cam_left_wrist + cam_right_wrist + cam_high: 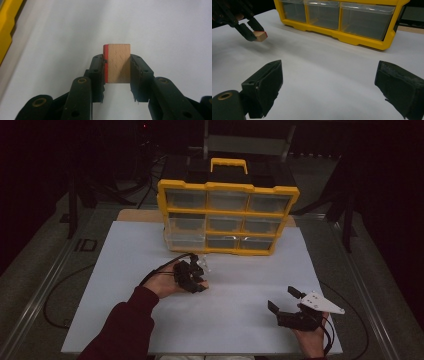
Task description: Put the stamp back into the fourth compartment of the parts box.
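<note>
1. Two grippers are working over a white sheet (150,250) covering the bench, with a yellow drawer cabinet (228,216) standing at the far side, its clear drawers facing the person.
2. The left gripper (117,68) is pinching a small wooden block (120,63) between its fingers (98,68), which are closed in on the block's two side faces. A red face is lying against one finger, and the bare wood face is looking up toward the camera.
3. In the right gripper view the block is sticking out past the fingertips, near the middle of the sheet and just in front of the cabinet's lower drawers. Whether it is touching the sheet or hanging just above it, I cannot tell.
4. The grip is taking the block near its rear end, probably so the front stays free to be slid into a drawer or set down cleanly.
5. The right gripper (286,303) is waiting at the near right of the sheet, fingers (398,87) spread wide and holding nothing, likely keeping clear or getting ready to pull a drawer open.
</note>
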### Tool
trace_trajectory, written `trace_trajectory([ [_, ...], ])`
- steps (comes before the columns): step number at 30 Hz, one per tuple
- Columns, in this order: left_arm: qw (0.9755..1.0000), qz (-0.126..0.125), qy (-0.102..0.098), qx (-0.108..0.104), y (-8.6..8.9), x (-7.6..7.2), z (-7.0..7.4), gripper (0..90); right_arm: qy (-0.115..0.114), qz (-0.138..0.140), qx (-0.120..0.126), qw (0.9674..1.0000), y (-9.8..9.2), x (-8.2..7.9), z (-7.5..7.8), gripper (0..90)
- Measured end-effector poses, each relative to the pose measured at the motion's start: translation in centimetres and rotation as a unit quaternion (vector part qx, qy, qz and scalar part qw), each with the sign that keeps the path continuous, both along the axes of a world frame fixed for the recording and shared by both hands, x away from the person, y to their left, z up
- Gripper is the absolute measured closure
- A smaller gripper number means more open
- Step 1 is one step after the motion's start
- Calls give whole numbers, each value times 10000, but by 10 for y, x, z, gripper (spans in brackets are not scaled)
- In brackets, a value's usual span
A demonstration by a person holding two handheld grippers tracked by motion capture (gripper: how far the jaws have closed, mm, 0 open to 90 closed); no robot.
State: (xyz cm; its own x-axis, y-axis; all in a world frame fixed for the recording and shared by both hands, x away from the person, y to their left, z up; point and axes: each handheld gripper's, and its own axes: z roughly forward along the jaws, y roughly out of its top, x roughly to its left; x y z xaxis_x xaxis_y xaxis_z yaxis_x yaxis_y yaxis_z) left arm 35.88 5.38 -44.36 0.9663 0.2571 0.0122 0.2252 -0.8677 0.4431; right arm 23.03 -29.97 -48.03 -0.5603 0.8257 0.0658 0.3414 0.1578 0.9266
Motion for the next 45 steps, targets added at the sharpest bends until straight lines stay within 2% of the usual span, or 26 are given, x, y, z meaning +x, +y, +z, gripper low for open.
trace_trajectory([
  [13, 10000, -86, 11, -22, -2, 3, 14, 667, 4, 12, 5, 10000, 0, 0, 0, 78],
  [24, 9999, -96, -18, -120, -1, 5, 26, 667, 4, 13, 9, 10000, 0, 1, 0, 78],
  [45, 9995, -135, -248, -145, -8, 9, 56, 667, -11, -22, 72, 10000, -1, 0, 0, 78],
])
